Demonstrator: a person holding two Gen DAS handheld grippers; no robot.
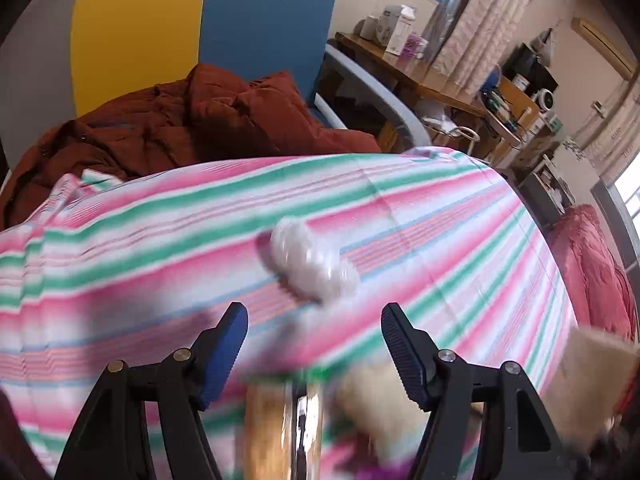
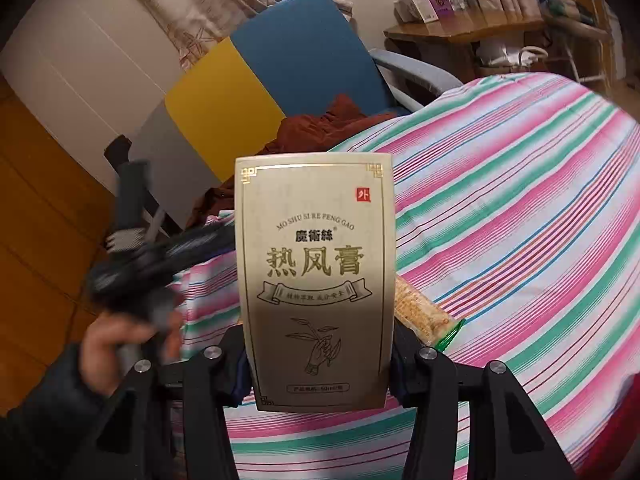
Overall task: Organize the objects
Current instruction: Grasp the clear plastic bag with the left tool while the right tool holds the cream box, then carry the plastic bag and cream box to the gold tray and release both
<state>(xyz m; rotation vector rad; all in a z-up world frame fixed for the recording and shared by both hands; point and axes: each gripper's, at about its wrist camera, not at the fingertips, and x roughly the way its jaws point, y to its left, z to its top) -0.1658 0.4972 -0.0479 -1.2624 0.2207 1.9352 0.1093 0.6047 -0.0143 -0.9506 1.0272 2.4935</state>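
Observation:
My right gripper (image 2: 318, 364) is shut on a tall beige box (image 2: 314, 280) with gold Chinese print, held upright above the striped bedsheet (image 2: 520, 208). Behind the box lies a clear snack packet (image 2: 424, 316) with a green end. In the left wrist view my left gripper (image 1: 314, 320) stands open with nothing between its blue pads (image 1: 400, 344). Just beyond its fingertips a white blurred bottle (image 1: 312, 264) lies on the sheet. Below the gripper is a blurred snack packet (image 1: 280, 428). In the right wrist view a hand (image 2: 116, 344) holds the blurred left gripper (image 2: 148, 268) at the left.
A rust-brown jacket (image 1: 192, 120) is heaped at the bed's head by a yellow and blue chair back (image 1: 208, 24). A pink blanket (image 1: 596, 264) lies at the right. A wooden desk (image 1: 404, 68) with boxes stands behind. A beige fuzzy thing (image 1: 592, 364) sits near the right.

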